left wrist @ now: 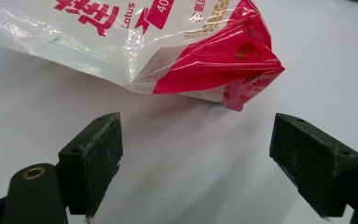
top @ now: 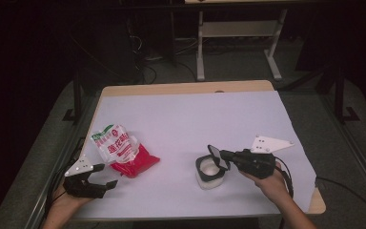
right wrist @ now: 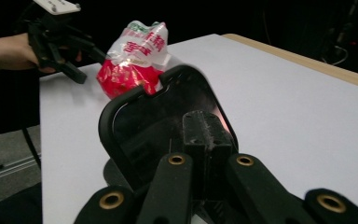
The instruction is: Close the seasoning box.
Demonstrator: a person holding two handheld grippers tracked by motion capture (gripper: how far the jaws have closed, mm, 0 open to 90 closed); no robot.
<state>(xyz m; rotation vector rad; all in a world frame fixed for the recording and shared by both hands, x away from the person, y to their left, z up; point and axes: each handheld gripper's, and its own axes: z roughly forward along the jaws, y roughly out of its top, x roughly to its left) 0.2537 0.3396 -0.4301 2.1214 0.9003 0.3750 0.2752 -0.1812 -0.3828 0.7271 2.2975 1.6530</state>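
bag (left wrist: 168, 51): near desk's left edge, just ahead of left gripper (left wrist: 196, 163), jaws wide, empty
right gripper (right wrist: 205, 135): clamped on black lid (right wrist: 140, 126), above container (top: 210, 172)

One red-and-white plastic bag (top: 122, 150), left of centre. One white container (top: 210, 174), lower centre right. One black lid (top: 218, 157), just above it. Two handheld grippers: left gripper (top: 106, 176) lower left, right gripper (top: 221, 155) lower right. One table (top: 186, 114).
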